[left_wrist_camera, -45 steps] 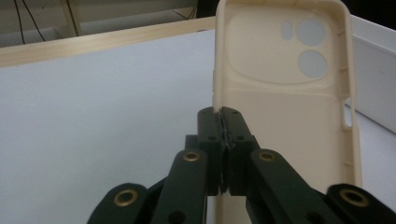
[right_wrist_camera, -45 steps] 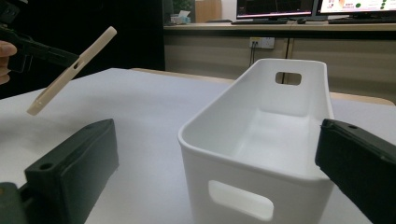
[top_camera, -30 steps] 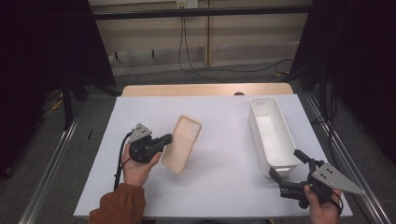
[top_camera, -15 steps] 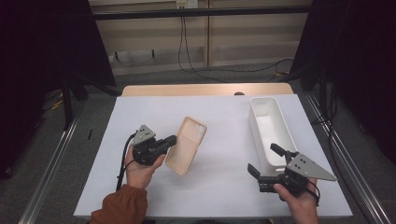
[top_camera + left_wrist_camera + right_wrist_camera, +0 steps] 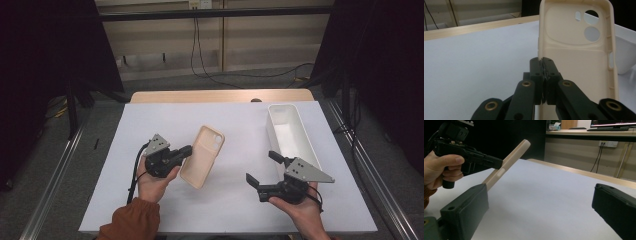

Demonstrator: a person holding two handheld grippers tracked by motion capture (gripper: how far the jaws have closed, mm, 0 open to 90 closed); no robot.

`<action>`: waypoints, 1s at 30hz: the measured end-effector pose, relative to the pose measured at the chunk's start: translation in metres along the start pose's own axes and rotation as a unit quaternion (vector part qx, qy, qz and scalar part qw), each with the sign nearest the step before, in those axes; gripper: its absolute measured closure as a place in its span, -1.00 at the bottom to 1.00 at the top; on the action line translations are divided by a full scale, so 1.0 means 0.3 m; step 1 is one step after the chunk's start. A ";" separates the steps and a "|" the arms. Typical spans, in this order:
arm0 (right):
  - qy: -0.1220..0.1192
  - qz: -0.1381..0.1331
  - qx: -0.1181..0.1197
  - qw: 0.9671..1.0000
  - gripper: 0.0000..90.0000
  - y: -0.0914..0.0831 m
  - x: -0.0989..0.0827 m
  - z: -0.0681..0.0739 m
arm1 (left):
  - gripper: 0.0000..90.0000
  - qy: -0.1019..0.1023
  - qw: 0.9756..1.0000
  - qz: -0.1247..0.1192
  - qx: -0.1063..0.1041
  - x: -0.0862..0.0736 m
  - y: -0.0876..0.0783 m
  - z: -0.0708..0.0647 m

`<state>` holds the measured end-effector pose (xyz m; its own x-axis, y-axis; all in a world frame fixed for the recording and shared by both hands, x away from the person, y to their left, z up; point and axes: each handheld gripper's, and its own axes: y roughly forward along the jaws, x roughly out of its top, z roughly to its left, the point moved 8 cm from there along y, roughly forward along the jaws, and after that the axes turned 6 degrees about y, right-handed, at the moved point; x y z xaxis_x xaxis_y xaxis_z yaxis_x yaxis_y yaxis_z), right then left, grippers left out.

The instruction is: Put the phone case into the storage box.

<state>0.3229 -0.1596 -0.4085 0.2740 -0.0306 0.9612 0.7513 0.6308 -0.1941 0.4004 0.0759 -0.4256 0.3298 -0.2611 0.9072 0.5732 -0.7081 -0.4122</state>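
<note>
Two grippers are working over the white table (image 5: 150, 125) as we are looking down on it. We are seeing the left gripper (image 5: 186, 150) clenched on the near left edge of a cream phone case (image 5: 202, 155), its jaws pinching the case's thin side wall. In the left gripper view the phone case (image 5: 579, 57) is standing upright with its hollow inside facing us and the camera cutouts at the top. From the right gripper view we are seeing the case tilting, lifted at an angle over the sheet. We are holding the right gripper (image 5: 263, 167) released, jaws spread wide with nothing between them, near the white bin (image 5: 287, 132) lying at the right side
</note>
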 end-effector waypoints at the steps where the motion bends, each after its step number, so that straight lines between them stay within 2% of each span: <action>1: 0.001 0.003 0.004 1.000 -0.96 0.009 -0.001 0.005 | 0.95 0.001 1.000 0.000 0.000 0.000 0.002 -0.002; 8: 0.005 0.014 0.018 1.000 -0.88 0.069 0.004 0.017 | 0.95 0.003 1.000 0.002 -0.003 -0.002 0.012 -0.017; 13: 0.008 0.017 0.020 1.000 -0.84 0.081 0.008 0.016 | 0.95 0.007 1.000 -0.004 -0.006 0.003 0.012 -0.026; 24: 0.011 0.023 0.025 0.999 -0.77 0.118 0.022 0.014 | 0.95 0.014 1.000 -0.003 -0.012 0.002 0.032 -0.051; 25: 0.010 0.023 0.027 0.999 -0.70 0.127 0.025 0.017 | 0.95 0.013 1.000 -0.003 -0.014 0.002 0.033 -0.052; 28: 0.012 0.024 0.029 0.999 -0.70 0.135 0.028 0.021 | 0.95 0.014 1.000 -0.004 -0.013 0.004 0.032 -0.050; 30: 0.012 0.030 0.032 0.999 -0.62 0.146 0.034 0.025 | 0.95 0.015 1.000 -0.005 -0.010 0.007 0.030 -0.049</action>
<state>0.3540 -0.1264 -0.4059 0.3324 -0.0104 0.9431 0.6940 0.6798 -0.2372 0.3951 0.0594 -0.4262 0.3014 -0.2727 0.9137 0.5612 -0.7240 -0.4012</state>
